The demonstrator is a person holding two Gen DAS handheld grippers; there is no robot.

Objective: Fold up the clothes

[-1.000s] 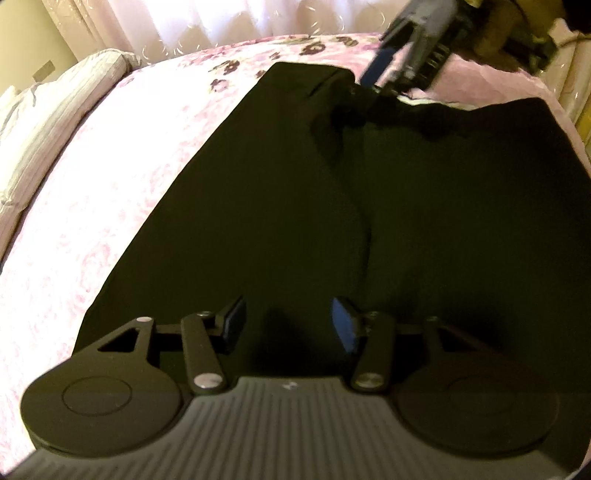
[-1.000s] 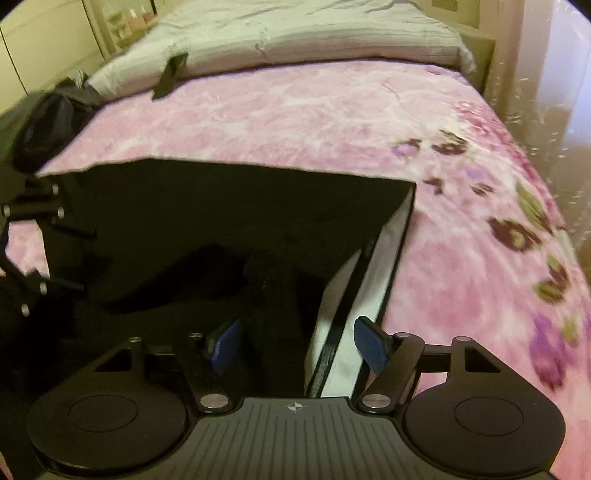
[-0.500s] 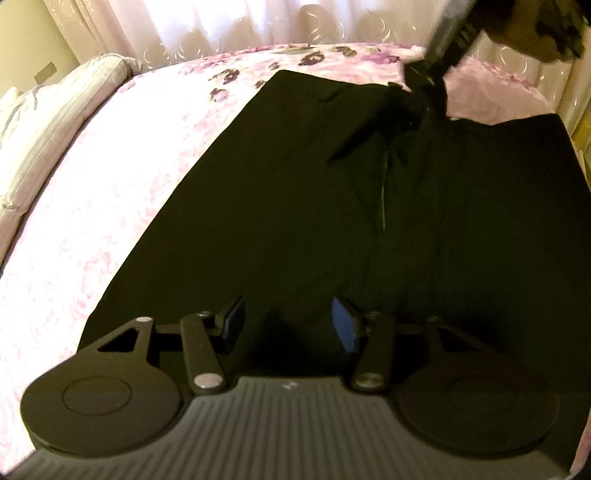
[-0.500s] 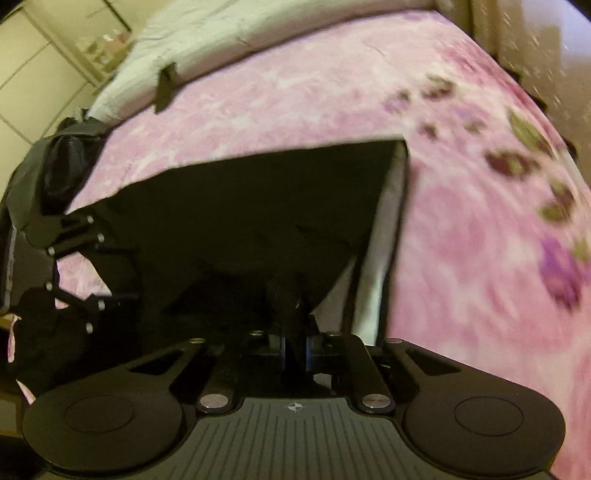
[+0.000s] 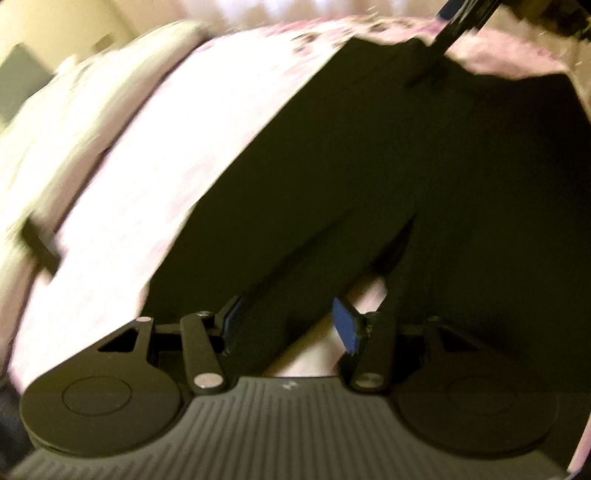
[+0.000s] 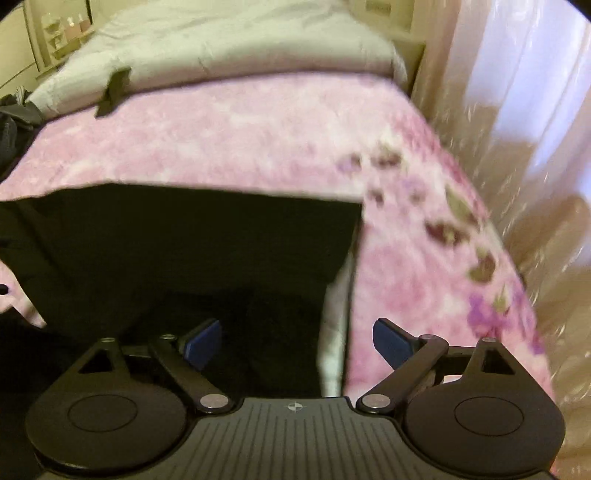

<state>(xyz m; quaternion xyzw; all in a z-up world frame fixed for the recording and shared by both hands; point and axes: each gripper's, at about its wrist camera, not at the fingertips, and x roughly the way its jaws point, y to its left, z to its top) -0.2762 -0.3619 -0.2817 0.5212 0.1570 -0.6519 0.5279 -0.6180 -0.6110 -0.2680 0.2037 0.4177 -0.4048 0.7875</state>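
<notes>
From the left wrist view, blurred by motion, a black garment (image 5: 388,166) spreads over most of the middle and right of the frame, lying on a bed with a pink flowered bedspread (image 5: 155,155) that fills the left side. At the bottom centre the left gripper (image 5: 288,323) has its blue pads (image 5: 345,325) standing partway apart; a band of the black cloth runs down between them along the left pad, with pale cover showing beside the right pad, and I cannot tell whether the jaws actually pinch it. In the upper right corner the right gripper (image 5: 458,22) shows as a dark streak just above the garment's far edge. From the right wrist view, the garment (image 6: 184,240) fills the lower left and centre, its straight far edge crossing the middle of the frame and its right edge showing a pale strip (image 6: 334,325) of lining or underside. The pink bedspread (image 6: 229,140) stretches above and to the right of it, with a folded pale quilt (image 6: 229,44) at the top and a sheer curtain (image 6: 517,110) at the right. The right gripper (image 6: 295,345) sits at the bottom, its jaws having just been opening; they now stand wide with the garment's edge beneath the gap, the pads touching nothing.
</notes>
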